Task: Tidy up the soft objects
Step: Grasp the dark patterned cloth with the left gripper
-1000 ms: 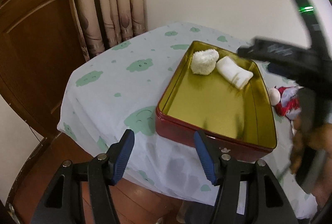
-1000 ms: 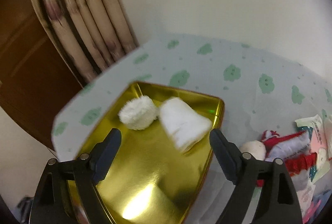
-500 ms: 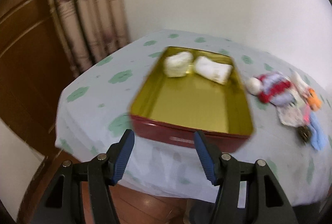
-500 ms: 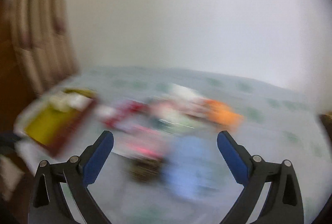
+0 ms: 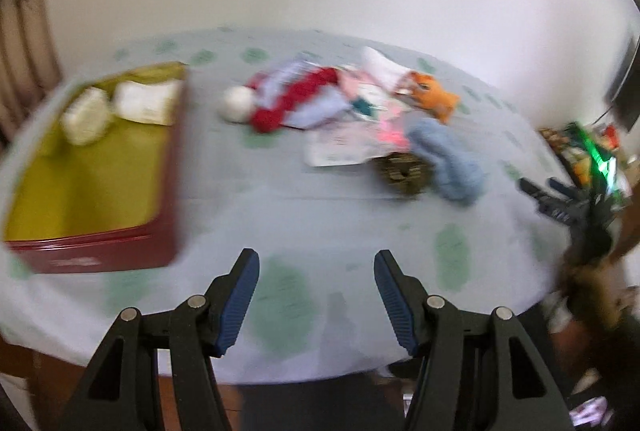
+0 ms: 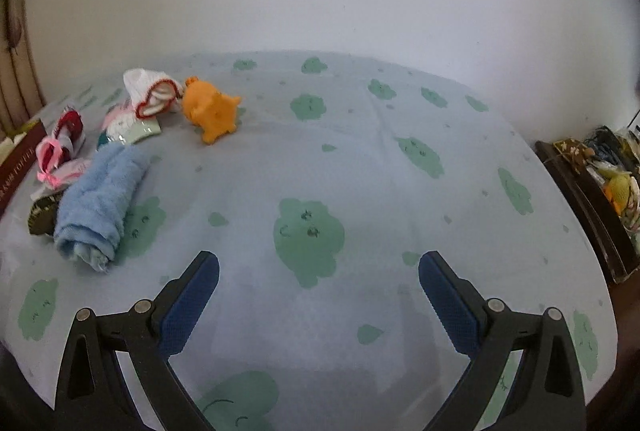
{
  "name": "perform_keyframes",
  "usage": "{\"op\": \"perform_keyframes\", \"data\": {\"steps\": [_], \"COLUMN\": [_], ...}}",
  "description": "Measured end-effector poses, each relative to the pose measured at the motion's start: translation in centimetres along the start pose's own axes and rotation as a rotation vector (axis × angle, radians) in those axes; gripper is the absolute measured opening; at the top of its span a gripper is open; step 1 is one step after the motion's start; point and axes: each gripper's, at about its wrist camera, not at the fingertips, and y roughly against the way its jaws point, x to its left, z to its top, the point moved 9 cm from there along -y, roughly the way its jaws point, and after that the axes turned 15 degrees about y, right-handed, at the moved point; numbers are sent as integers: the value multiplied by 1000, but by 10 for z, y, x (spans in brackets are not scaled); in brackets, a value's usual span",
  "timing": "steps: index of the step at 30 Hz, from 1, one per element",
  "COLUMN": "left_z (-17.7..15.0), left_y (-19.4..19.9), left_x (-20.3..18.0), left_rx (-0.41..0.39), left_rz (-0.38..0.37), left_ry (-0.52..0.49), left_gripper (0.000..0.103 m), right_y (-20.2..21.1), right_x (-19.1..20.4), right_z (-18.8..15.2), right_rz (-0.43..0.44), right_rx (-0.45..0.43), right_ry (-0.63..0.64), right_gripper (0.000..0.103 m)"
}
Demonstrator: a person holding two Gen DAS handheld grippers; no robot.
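Note:
A red tin with a gold inside (image 5: 96,187) sits at the table's left and holds two white rolled cloths (image 5: 116,107). A pile of soft things lies mid-table: a red and white hat (image 5: 280,103), an orange plush toy (image 5: 432,95) (image 6: 212,111), a rolled light blue towel (image 5: 448,159) (image 6: 100,199) and a dark patterned pouch (image 5: 404,171). My left gripper (image 5: 316,295) is open and empty above the table's near edge. My right gripper (image 6: 318,303) is open and empty over bare cloth, right of the towel; it also shows in the left wrist view (image 5: 560,203).
The table wears a pale blue cloth with green cloud prints (image 6: 312,231). A dark wooden tray with mixed items (image 6: 600,167) stands off the table's right side. A white wall is behind and a curtain (image 5: 20,43) hangs at the far left.
Both views have swung to the right, away from the tin and onto the pile of soft things. The right gripper left the tin and now hovers over the right part of the table.

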Motion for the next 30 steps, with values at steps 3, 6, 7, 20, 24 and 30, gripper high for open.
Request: {"op": "perform_keyframes", "data": {"steps": [3, 6, 7, 20, 24, 30], "left_z": [5, 13, 17, 37, 43, 38], "left_y": [-24, -42, -50, -103, -113, -95], "left_x": [-26, -42, -44, -63, -55, -61], "left_rx": [74, 90, 97, 176, 157, 90], "left_rz": [-99, -114, -105, -216, -174, -143], "left_ry": [39, 52, 70, 171, 193, 121], "left_gripper": [61, 61, 61, 61, 11, 6], "right_y": [-1, -1, -1, -9, -11, -12], "right_x": [1, 1, 1, -5, -7, -7], "right_z": [-6, -10, -11, -16, -17, -18], "right_rz": [24, 40, 52, 133, 143, 145], "right_rx": [7, -2, -4, 20, 25, 30], "right_ry": [9, -3, -8, -93, -117, -121], "right_gripper": [100, 100, 100, 100, 100, 100]}}
